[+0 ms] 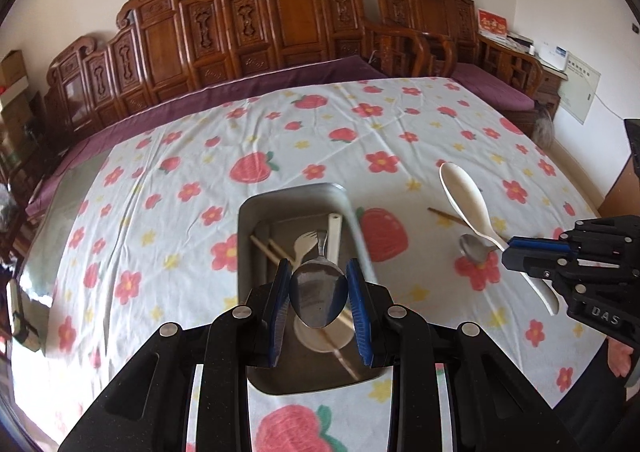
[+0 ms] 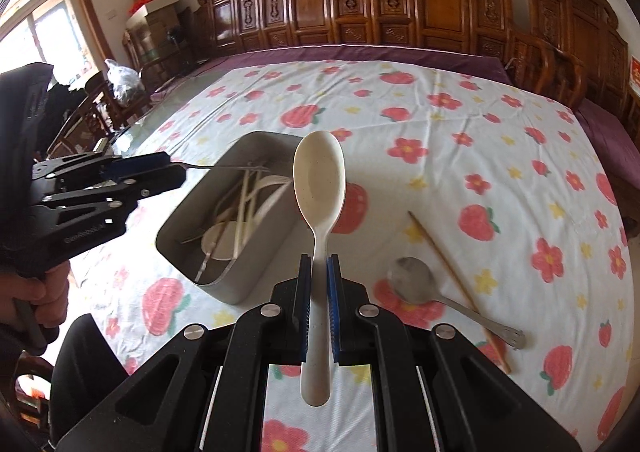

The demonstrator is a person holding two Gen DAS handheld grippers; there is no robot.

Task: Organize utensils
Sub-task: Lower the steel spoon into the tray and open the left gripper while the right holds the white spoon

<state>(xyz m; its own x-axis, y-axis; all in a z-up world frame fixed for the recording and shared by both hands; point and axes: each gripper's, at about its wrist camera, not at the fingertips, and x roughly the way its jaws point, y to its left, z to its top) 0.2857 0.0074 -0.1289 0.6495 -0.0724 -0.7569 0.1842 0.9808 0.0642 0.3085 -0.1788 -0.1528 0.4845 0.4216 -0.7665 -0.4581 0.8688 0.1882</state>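
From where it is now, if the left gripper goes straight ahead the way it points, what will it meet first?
Probably the grey tray: the left gripper, shut on a metal spoon, points down into it, where chopsticks and other utensils lie. Depth is unclear.

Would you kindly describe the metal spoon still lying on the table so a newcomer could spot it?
Start at the grey tray on the flowered tablecloth, then look to its right. The metal spoon lies flat there, beside a single chopstick. It is the only shiny, round-bowled thing on the cloth, not held by either gripper.
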